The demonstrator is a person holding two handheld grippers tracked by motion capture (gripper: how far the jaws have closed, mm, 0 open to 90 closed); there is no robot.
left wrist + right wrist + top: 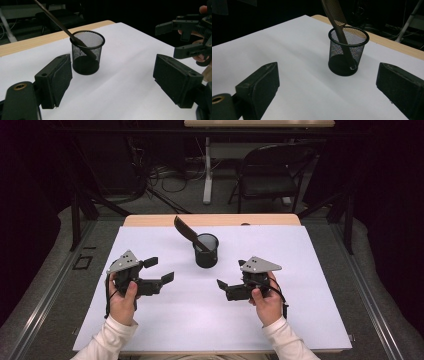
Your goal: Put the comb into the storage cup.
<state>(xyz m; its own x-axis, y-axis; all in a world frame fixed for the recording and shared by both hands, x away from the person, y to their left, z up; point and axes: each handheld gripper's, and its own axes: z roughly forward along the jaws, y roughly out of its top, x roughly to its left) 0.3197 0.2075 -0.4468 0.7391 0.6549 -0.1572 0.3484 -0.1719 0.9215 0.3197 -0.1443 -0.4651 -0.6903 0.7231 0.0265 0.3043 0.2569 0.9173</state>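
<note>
A comb (186, 229) leans in a mesh cup (206, 251) at the middle of the white-covered counter (300, 320). The left tool (157, 270) and right tool (224, 286) flank the cup, jaws spread and empty, apparently because the comb is already dropped in.

Lab or studio space, dark curtained walls, folding chair (270, 172), floor cables (170, 177), white-covered table (300, 310)
</note>
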